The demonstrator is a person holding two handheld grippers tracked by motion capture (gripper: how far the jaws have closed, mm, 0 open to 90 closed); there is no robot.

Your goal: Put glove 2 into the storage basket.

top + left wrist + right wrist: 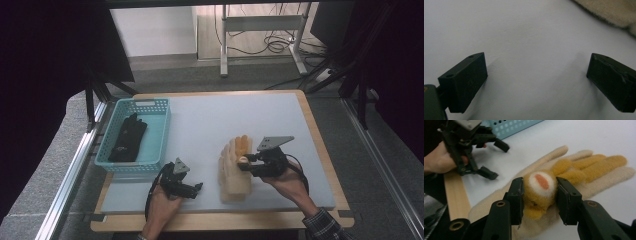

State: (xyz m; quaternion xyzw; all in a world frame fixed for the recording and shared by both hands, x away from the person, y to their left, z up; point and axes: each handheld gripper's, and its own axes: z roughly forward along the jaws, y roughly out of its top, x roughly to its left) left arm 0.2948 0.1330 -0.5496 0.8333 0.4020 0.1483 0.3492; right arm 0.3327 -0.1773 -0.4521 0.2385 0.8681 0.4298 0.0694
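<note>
We see a fuzzy cream glove (584,182) lying flat on the counter (200,130), its orange, bear-faced patch (541,187) pinched upward.

Lab, cables (272,45) on floor, curtained table (310,125)

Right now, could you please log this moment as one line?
right gripper: shut on plush paw of beige glove | left gripper: open, over mat | black glove: in basket
</note>
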